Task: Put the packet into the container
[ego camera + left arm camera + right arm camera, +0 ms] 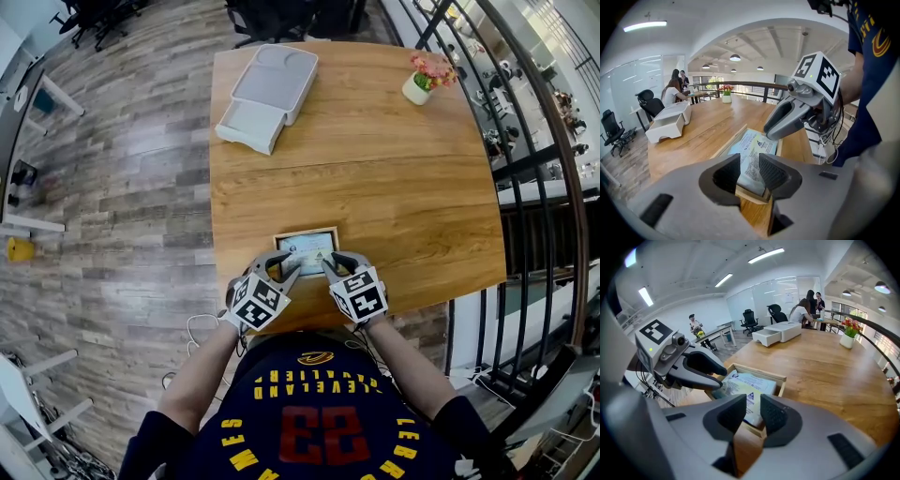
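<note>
A pale blue-and-white printed packet (306,249) lies flat inside a shallow wooden container (307,231) near the table's front edge. My left gripper (286,266) hovers at the container's near-left corner and my right gripper (334,266) at its near-right corner. In the left gripper view the left gripper (750,169) stands open over the container's near rim (752,193), with the packet (754,147) beyond its pads, untouched. In the right gripper view the right gripper (753,412) is open too, with the packet (747,384) lying in the container (761,371) ahead of it.
A white box with a pulled-out drawer (269,94) sits at the table's far left, and a small flower pot (427,80) at the far right. A black railing (534,178) runs along the table's right side. People sit at a distant table (806,310).
</note>
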Motion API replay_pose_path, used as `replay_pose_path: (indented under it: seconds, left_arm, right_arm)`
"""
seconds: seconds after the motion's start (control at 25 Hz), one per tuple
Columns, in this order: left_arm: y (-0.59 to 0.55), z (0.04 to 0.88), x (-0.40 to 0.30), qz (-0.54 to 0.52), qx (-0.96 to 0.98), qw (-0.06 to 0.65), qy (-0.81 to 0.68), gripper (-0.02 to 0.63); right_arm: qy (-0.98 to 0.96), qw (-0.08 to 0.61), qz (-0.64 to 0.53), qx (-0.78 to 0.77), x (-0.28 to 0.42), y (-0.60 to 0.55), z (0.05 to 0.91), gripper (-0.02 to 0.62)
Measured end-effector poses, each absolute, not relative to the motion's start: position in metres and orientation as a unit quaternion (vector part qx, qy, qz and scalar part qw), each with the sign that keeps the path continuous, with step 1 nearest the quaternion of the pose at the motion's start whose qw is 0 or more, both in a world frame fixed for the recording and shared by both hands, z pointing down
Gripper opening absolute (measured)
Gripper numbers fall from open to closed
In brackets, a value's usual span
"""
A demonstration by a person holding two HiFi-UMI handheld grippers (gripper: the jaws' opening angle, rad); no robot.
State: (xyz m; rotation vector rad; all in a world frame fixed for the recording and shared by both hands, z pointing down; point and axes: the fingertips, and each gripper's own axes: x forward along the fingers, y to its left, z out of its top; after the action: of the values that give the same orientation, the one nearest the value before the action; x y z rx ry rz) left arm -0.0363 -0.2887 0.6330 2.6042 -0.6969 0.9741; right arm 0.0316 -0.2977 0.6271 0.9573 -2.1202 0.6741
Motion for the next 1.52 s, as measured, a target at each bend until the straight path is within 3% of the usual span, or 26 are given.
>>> replay_pose_path:
  seconds: [0.52,0.84,1.2,1.52]
  left_arm:
    - [-0.302,0.528,-0.036,0.154,0.913,0.203,-0.319,0.118]
    - [-0.31,0.482,-0.06,0.062,0.895,0.228,-0.379,0.115]
    - [-0.309,0.46,-0.073,0.029,0.887,0.248,-0.388,0.009]
    - [-0.306,0.427,-0.06,0.025,0.905,0.215,-0.366,0.008]
  right_arm:
    - [-0.84,0.261,0.282,0.384,0.023,-0.302,0.583,0.092]
    - [-0.845,0.205,0.298,0.394,0.03,-0.301,0.544,0.032]
    - [-0.868,0.144,0.295,0.372,0.02,-0.297,0.494,0.011]
    - [-0.879,0.078,0.284,0.376,0.022,-0.302,0.447,0.011]
